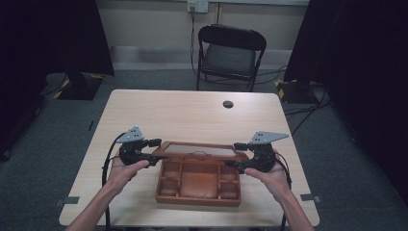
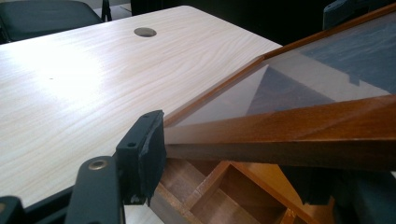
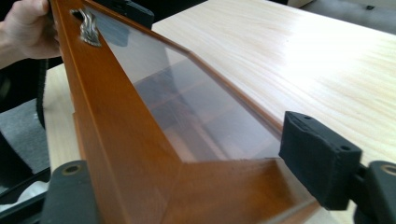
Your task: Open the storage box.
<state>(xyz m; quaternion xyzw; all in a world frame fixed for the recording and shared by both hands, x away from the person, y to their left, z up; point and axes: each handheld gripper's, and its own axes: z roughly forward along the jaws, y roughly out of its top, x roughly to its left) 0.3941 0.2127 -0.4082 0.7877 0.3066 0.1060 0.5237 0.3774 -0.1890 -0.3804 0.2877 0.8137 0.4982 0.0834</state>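
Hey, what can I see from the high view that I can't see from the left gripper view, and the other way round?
High view alone: the black folding chair beyond the table, both hands with both grippers, left gripper and right gripper, at opposite ends of the lid, and the whole wooden box with its compartments.

Left gripper view alone: a close look at its pad pressed against the lid's wooden frame.

Both: the pale table, its round cable hole, the raised glass-paned lid.
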